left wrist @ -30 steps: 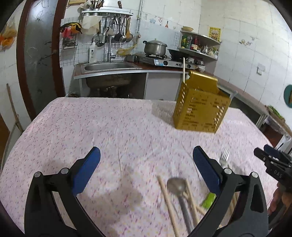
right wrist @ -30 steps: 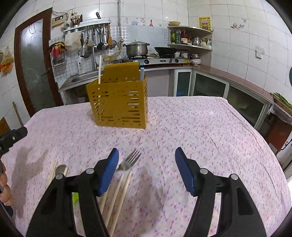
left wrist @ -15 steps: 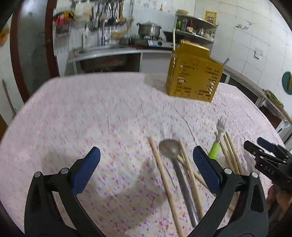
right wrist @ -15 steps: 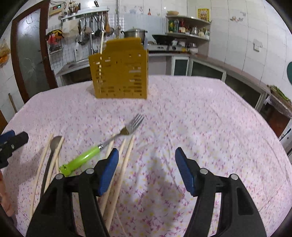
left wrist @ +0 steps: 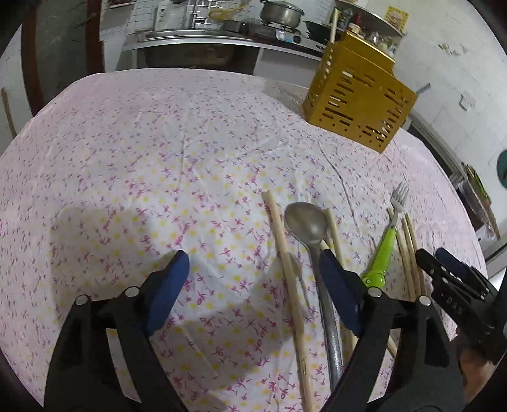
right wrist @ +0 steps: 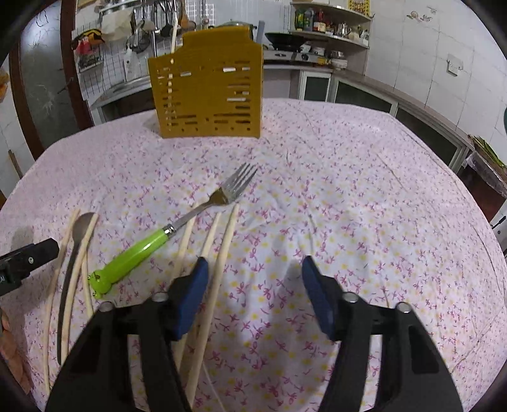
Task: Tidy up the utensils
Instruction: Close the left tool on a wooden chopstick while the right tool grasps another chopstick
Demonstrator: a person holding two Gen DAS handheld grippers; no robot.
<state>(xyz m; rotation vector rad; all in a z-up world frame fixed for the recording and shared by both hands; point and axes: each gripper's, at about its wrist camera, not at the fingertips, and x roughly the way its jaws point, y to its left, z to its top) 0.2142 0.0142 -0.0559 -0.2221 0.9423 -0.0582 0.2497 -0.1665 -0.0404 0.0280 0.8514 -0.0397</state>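
Note:
A yellow slotted utensil holder stands at the far side of the table; it also shows in the right wrist view. On the cloth lie a metal spoon, a green-handled fork and several wooden chopsticks. My left gripper is open, low over the cloth, its right finger beside the spoon's handle. My right gripper is open and empty, its left finger over the chopsticks.
The table wears a pink floral cloth. Behind it run a kitchen counter with a sink, a stove with a pot, and shelves. A dark door stands at the left.
Both grippers have tilted down and moved lower toward the utensils on the cloth. The utensils now lie between and beside the fingers. Both stay open.

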